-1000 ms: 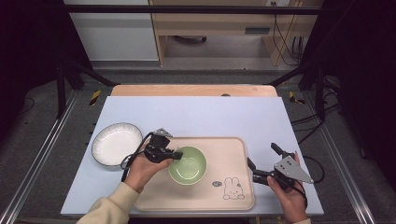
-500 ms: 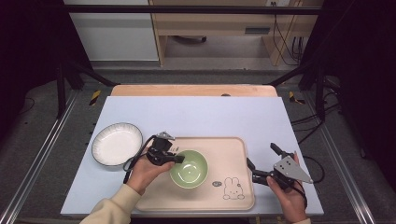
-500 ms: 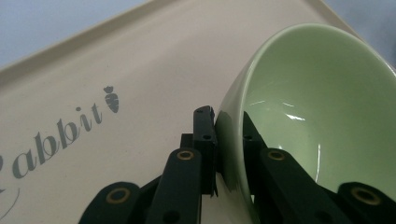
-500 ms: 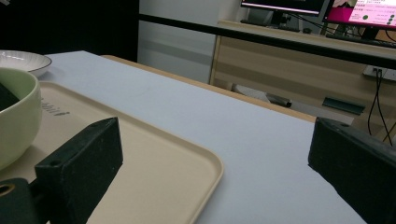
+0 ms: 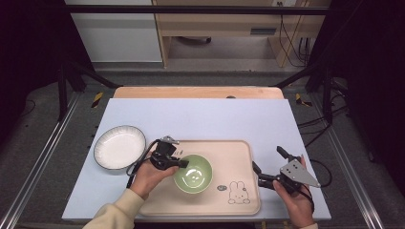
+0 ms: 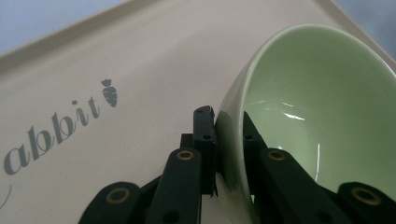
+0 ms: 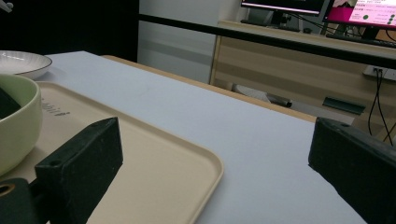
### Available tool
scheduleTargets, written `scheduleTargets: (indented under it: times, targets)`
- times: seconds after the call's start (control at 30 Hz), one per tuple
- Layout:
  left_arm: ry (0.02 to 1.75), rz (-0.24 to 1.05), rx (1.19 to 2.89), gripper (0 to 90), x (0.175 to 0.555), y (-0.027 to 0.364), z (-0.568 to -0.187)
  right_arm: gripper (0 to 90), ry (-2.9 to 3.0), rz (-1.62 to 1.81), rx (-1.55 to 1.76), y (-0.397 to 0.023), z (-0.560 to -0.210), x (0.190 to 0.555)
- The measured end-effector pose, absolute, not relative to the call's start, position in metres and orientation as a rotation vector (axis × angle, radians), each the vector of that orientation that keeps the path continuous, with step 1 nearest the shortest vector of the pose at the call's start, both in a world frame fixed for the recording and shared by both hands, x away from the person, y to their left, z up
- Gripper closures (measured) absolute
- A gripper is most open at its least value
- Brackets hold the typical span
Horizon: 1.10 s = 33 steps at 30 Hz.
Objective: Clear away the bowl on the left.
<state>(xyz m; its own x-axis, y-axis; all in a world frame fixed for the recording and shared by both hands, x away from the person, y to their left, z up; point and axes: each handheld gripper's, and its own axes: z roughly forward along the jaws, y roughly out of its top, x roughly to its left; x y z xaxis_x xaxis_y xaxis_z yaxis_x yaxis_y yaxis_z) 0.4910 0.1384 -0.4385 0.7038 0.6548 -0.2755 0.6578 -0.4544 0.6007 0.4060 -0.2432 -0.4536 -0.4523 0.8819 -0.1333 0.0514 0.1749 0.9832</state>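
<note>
High view: green bowl (image 5: 193,172) sits on beige tray (image 5: 241,160), left gripper (image 5: 184,163) at its rim; left gripper view adds jaws pinched on the rim wall, one inside, one outside; right gripper (image 5: 270,167) spread wide, empty, at tray's right edge.

The beige tray (image 6: 93,60) bears grey lettering "abbit" beside a small carrot sign (image 6: 109,91).

A pale blue worktop (image 5: 200,119) sits at the centre, its far edge bare wood. Beyond that edge stand a white cabinet (image 5: 119,36) and a wooden desk (image 5: 224,28) with cables (image 5: 291,38) hanging beside it. Grey floor (image 5: 43,138) flanks the worktop; black curtains (image 5: 28,47) darken both sides.
</note>
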Motion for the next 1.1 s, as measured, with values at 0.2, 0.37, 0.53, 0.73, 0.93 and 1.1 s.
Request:
scheduleTargets:
  times: [0.2, 0.37, 0.53, 0.73, 0.93, 1.1]
  targets:
    - [1.001, -0.013, 2.207, 82.7, 0.4918, 0.1367, -0.4408, 3.1, 1.686, 1.368, 0.897, -0.2430, -0.4535, 0.4059]
    - [1.015, -0.021, 2.198, 82.7, 0.4936, 0.1372, -0.4418, 3.1, 1.687, 1.369, 0.899, -0.2430, -0.4537, 0.4060]
    - [1.022, -0.025, 2.198, 82.7, 0.4942, 0.1369, -0.4419, 3.1, 1.689, 1.369, 0.898, -0.2427, -0.4538, 0.4061]
    - [1.028, -0.023, 2.204, 82.8, 0.4953, 0.1360, -0.4427, 3.2, 1.691, 1.369, 0.900, -0.2427, -0.4539, 0.4062]
    - [1.026, -0.011, 2.219, 82.8, 0.4957, 0.1337, -0.4420, 3.2, 1.697, 1.367, 0.898, -0.2424, -0.4541, 0.4064]
    - [1.028, -0.002, 2.223, 82.8, 0.4960, 0.1321, -0.4419, 3.2, 1.697, 1.369, 0.899, -0.2423, -0.4543, 0.4067]
